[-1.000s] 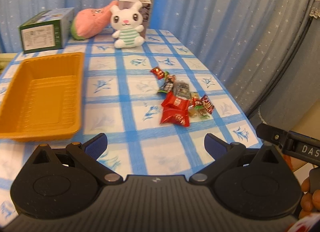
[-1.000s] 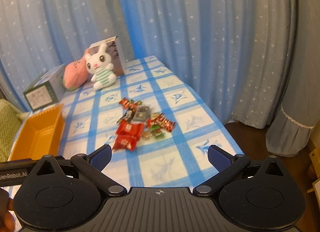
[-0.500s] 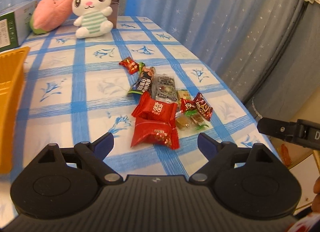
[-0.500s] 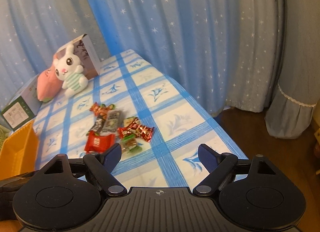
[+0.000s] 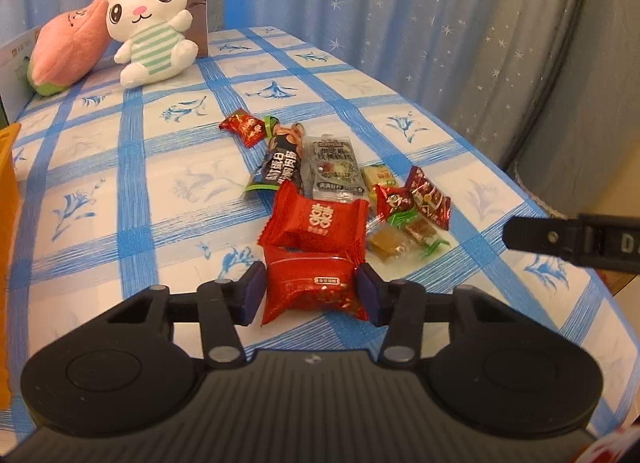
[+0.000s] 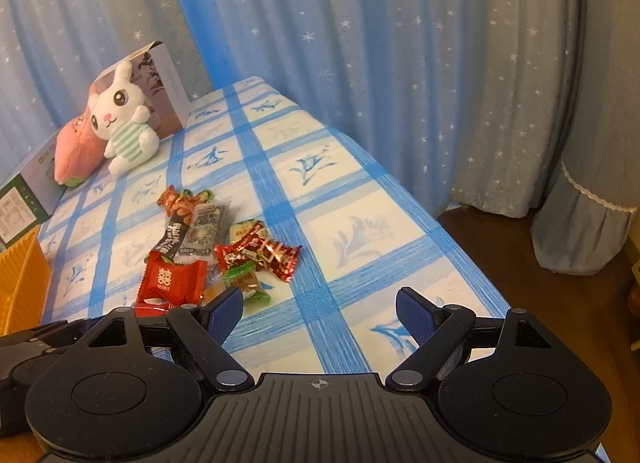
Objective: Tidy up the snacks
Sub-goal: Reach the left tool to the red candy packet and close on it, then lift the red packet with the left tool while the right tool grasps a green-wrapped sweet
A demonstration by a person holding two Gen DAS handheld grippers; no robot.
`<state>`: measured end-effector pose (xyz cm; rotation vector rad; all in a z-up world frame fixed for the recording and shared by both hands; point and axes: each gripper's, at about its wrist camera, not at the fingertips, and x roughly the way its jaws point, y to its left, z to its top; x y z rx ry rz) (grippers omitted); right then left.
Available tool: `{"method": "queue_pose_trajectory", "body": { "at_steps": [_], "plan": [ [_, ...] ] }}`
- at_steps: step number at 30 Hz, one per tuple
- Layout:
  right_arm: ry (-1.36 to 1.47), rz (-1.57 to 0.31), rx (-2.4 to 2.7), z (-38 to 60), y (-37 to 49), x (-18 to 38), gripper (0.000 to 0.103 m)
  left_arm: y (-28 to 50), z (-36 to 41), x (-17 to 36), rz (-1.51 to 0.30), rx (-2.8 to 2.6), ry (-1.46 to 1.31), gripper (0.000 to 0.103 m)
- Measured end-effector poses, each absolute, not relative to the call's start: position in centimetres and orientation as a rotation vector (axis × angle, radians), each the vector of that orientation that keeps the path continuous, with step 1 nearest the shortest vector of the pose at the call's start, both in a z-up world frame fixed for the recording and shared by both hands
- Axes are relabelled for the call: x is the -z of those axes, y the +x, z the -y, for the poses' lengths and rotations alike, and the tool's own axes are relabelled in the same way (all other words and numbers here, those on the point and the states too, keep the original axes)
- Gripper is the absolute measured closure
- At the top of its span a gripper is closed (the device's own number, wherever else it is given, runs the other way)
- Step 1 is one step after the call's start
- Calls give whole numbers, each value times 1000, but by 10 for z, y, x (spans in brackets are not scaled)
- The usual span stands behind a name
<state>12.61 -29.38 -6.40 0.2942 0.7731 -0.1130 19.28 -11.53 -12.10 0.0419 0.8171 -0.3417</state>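
Left gripper (image 5: 310, 295), just closing, clasps the near crinkly red foil packet (image 5: 314, 290); right gripper (image 6: 318, 313) gapes, tilted down.

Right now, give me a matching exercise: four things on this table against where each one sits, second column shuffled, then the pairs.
1. bunny
2. nearest red packet
3. orange tray
4. right gripper

A. between the left gripper's jaws
B. far end, against a box
C. left edge of the table
D. open over bare cloth

Pairs: 1-B, 2-A, 3-C, 4-D
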Motion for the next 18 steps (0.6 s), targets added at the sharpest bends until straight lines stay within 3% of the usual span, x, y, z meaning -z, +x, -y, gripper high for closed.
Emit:
{"method": "queue_pose_trajectory", "body": {
  "at_steps": [6, 11, 13, 15, 18],
  "plan": [
    [212, -782, 41, 277, 144, 69, 19, 179, 100, 115, -825, 342, 57, 63],
    [138, -811, -51, 260, 163, 79, 41, 160, 83, 111, -813, 308, 65, 63],
    [119, -835, -64, 255, 170, 85, 55, 156, 77, 113, -818, 295, 57, 63],
    [104, -846, -72, 252, 175, 89, 62, 154, 74, 115, -827, 291, 47, 63],
    [82, -847, -68, 249, 183, 92, 64, 153, 72, 118, -824, 291, 41, 62]
  ]
}}
